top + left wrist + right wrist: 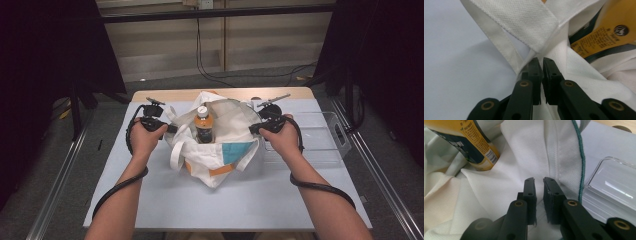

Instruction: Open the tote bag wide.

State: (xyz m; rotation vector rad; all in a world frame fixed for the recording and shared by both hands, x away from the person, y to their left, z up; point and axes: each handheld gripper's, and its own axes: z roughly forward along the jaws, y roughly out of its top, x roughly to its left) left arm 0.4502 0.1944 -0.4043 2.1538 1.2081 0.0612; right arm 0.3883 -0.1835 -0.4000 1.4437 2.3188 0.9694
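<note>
Table (150, 200): pale grey top, well lit; work sits at its centre toward the far edge.
Clear bin (327, 137): transparent plastic tray just right of the bag, beside the right hand; nothing visible in it.
Tote bag (220, 150): white woven cloth with teal and orange patches, slumped open mid-table between both hands. Soft, light, no stiffness of its own; walls fold wherever unsupported. Best held at the rim hems or strap roots, where the cloth is doubled.
Bottle (203, 124): amber drink, white cap, standing upright inside the bag. Likely the heaviest item; smooth label, could tip if the rim goes slack.
Straps (524, 30): flat webbing crossing just ahead of the left jaws; one loop hangs on the bag's left side.
Left gripper (155, 123): at the bag's left rim; jaws nearly together, cloth pinched in the slit between them.
Right gripper (264, 126): at the right rim near the teal-stitched edge; jaws close-set on a fold of cloth, a narrow gap showing.
</note>
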